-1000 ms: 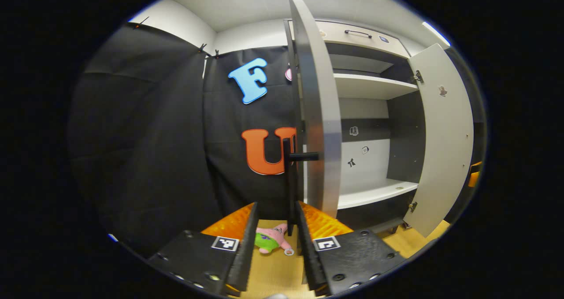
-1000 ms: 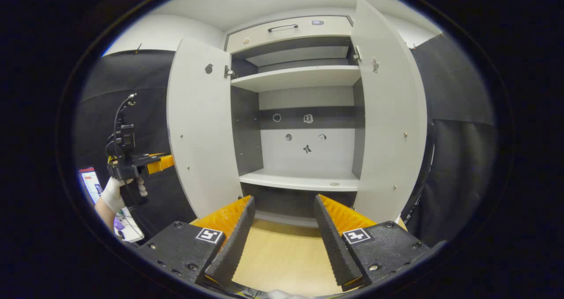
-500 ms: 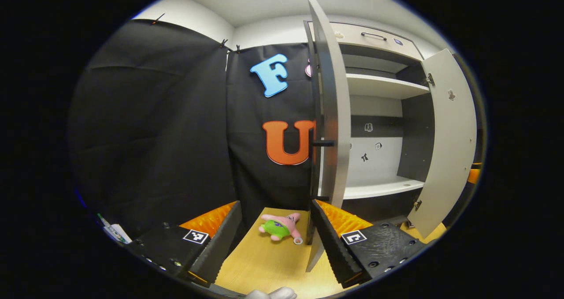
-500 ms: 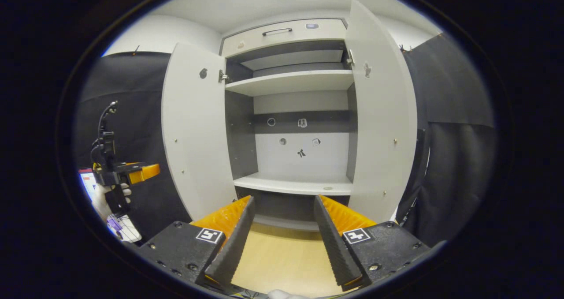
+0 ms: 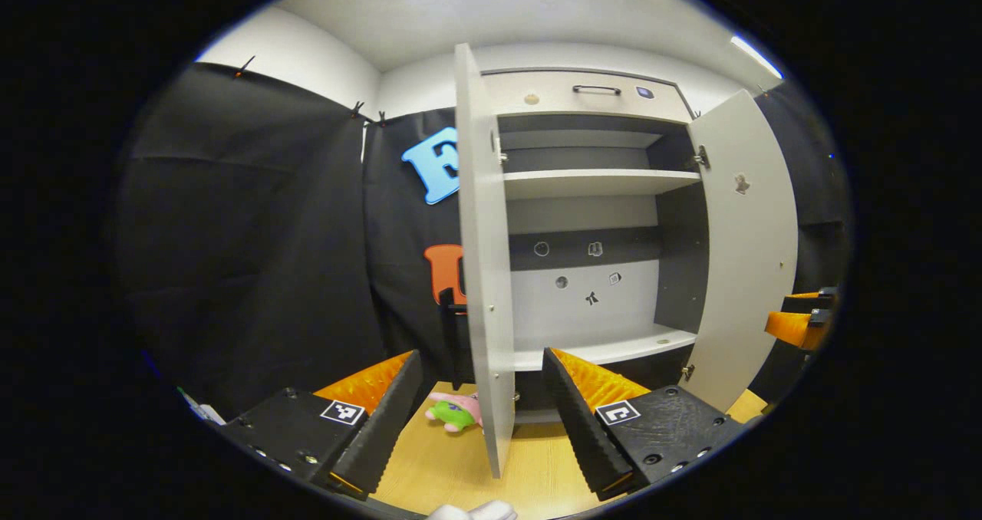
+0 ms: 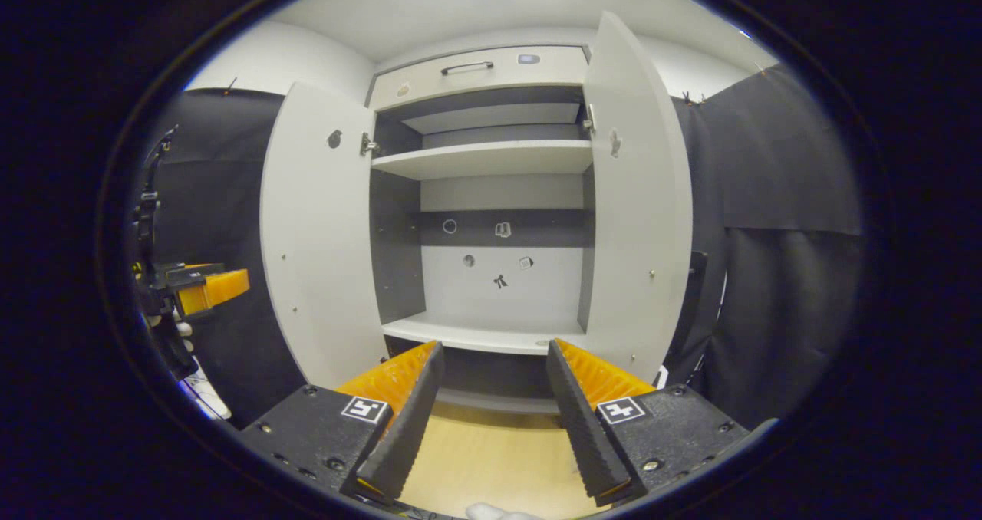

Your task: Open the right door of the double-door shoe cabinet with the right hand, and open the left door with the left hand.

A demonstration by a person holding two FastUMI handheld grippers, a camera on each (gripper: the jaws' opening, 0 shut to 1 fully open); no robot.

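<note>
Left gripper had let go of the left door within the last second: a second ago its fingers straddled the door's black handle, half a second ago they were spread and clear, and now it had pulled back and swung toward the cabinet. The door edge that filled the centre of the left gripper view shrank to a thin panel at 12 o'clock off the fingers, with the handle peeking out behind it at 11. Judgement: both doors stood wide, so the task looked essentially done and this was the retreat.

Right door sat swung out at 1 o'clock in the right gripper view, left door at 11, shelves exposed between them.

Fingers: left gripper's were released, wide apart, holding nothing, the door's lower edge showing between them but apart from both. Right gripper likewise spread and empty, touching nothing, aimed at the cabinet floor. The left gripper showed far off at 9 o'clock, a gloved hand under it.

A plush toy lay on the floor beside the left door's foot.
</note>
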